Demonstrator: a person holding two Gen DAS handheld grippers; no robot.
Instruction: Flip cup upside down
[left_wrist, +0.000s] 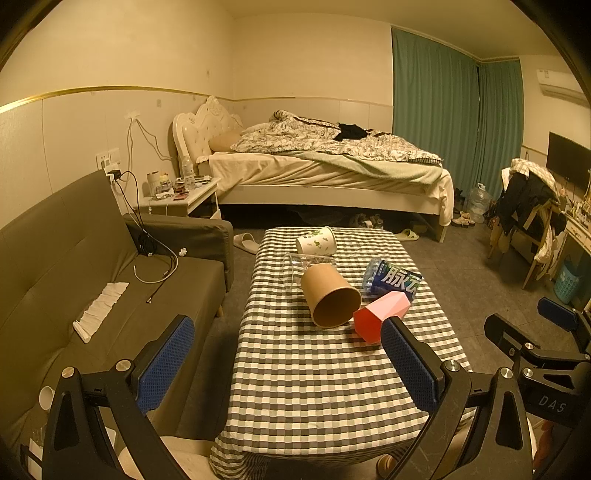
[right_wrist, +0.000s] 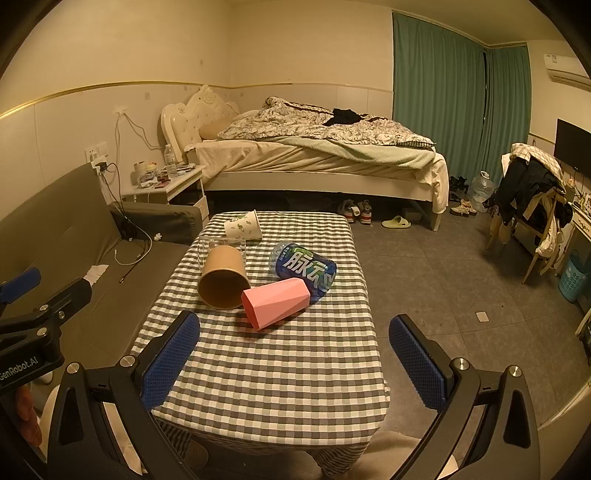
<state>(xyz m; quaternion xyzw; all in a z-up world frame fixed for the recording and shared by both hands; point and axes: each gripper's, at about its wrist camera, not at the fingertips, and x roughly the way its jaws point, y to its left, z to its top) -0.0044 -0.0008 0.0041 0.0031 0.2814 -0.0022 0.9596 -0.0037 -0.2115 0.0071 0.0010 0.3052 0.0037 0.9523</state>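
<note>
Several cups lie on their sides on the checkered table (left_wrist: 314, 387) (right_wrist: 280, 387): a brown paper cup (left_wrist: 330, 298) (right_wrist: 224, 277) with its mouth toward me, a pink faceted cup (left_wrist: 380, 315) (right_wrist: 276, 302), a clear glass cup (left_wrist: 295, 266) (right_wrist: 207, 246) and a white paper cup with green print (left_wrist: 317, 242) (right_wrist: 242, 226). My left gripper (left_wrist: 291, 362) is open and empty above the near table edge. My right gripper (right_wrist: 295, 363) is open and empty, short of the pink cup.
A blue-labelled water bottle (left_wrist: 393, 281) (right_wrist: 304, 269) lies behind the pink cup. A grey sofa (left_wrist: 92, 277) stands left of the table, a bed (left_wrist: 325, 166) behind it, a chair with clothes (right_wrist: 532, 206) at right. The right gripper also shows at the left wrist view's right edge (left_wrist: 535, 332).
</note>
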